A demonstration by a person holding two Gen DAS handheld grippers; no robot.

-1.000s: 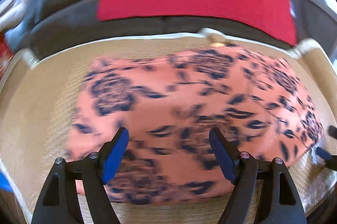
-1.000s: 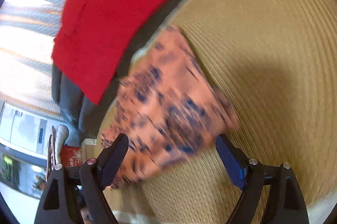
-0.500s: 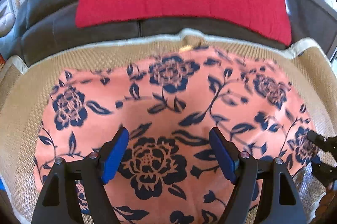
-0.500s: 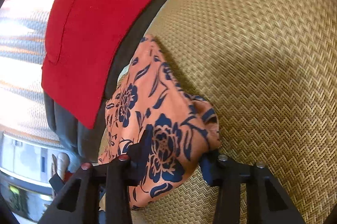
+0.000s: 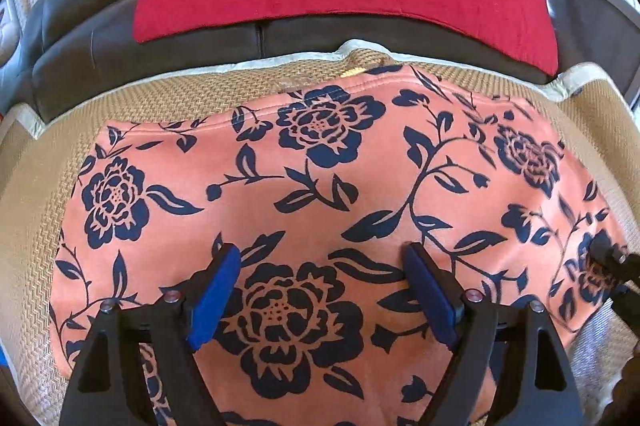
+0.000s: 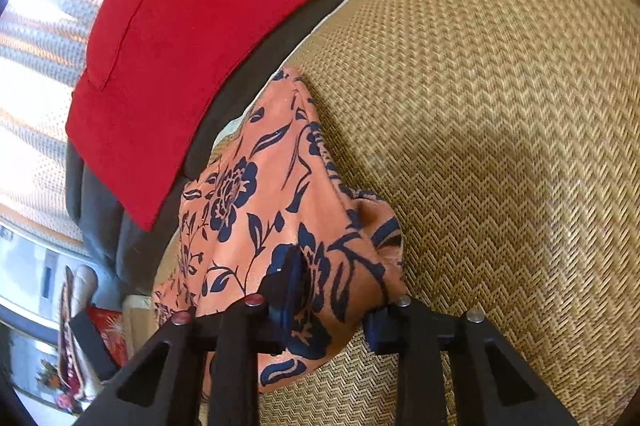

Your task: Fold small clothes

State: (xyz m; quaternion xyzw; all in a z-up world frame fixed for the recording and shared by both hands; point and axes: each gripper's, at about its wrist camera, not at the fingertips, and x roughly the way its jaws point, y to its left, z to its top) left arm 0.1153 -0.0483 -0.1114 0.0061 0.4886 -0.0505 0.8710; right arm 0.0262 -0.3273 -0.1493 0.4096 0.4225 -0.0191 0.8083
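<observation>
Floral garment (image 5: 320,193) lies under the spread left gripper (image 5: 324,286); the right gripper (image 6: 332,306), jaws just closing, pinches its corner.

I find nothing I can read from either of my views. The red packet (image 6: 106,334) at the lower left edge of my right view carries a pale starburst mark, but any lettering on it is too small and blurred to make out. No word, number or brand shows elsewhere.
</observation>
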